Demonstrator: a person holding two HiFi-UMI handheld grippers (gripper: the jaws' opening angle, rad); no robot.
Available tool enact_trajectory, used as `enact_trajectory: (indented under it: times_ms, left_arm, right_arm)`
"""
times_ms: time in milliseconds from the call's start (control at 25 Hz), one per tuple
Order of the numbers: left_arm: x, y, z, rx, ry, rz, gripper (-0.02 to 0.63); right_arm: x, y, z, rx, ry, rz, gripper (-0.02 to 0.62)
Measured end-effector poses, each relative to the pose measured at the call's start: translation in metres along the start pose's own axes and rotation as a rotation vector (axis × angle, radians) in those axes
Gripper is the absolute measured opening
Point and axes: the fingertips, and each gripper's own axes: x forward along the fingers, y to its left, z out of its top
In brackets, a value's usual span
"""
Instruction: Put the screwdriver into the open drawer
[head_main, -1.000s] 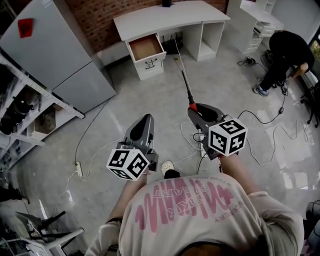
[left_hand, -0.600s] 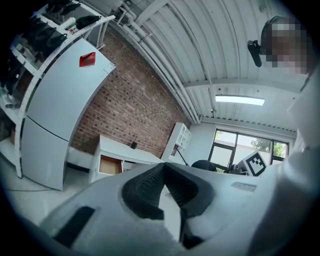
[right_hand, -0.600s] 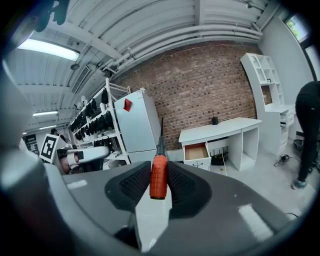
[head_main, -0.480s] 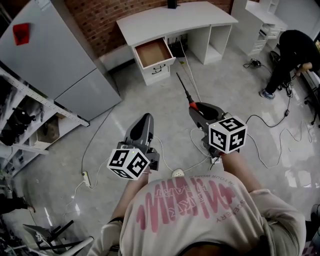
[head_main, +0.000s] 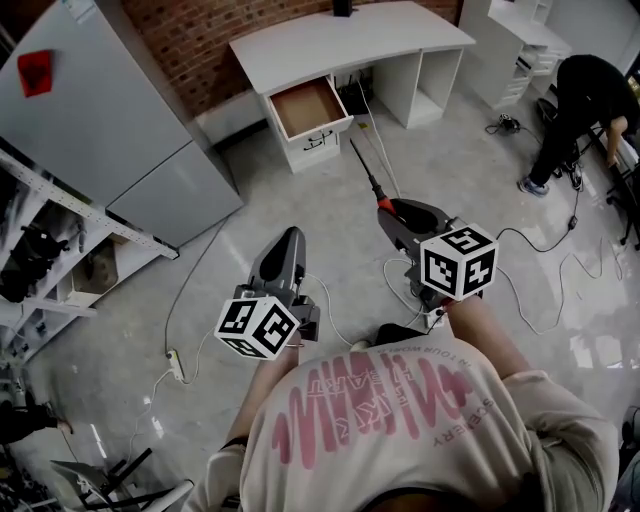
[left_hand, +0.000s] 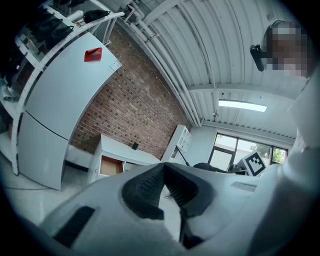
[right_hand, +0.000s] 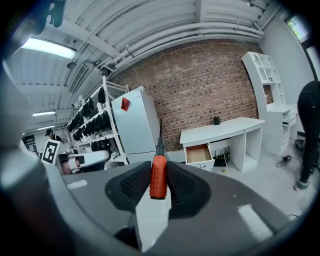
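Since my right hand-held gripper is clamped on the red handle of the screwdriver, the shaft runs straight ahead — long axis toward the open drawer under the desk, well apart — while my left hand-held gripper, jaws together, is empty.

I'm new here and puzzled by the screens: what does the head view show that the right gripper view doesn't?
Only the head view: the wearer's printed shirt and a power strip on the floor. Only the right gripper view: the ceiling light and the pads of the right tool clamped on the screwdriver. Both: that screwdriver, the white desk, its open drawer and the brick wall.
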Motion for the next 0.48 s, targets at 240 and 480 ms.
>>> enact_trajectory:
  times_ms: [240,480]
  left_arm:
    - [0.007,0.014,-0.002,-0.023,0.0,0.028,0.003]
    - [0.02,0.03,0.014,0.018,-0.03,0.08,0.003]
  right_arm:
    - [0.021,-0.006,0.016,0.005,-0.03,0.03,0.114]
    - [0.049,-0.021,0.035,0.008,-0.067,0.072,0.113]
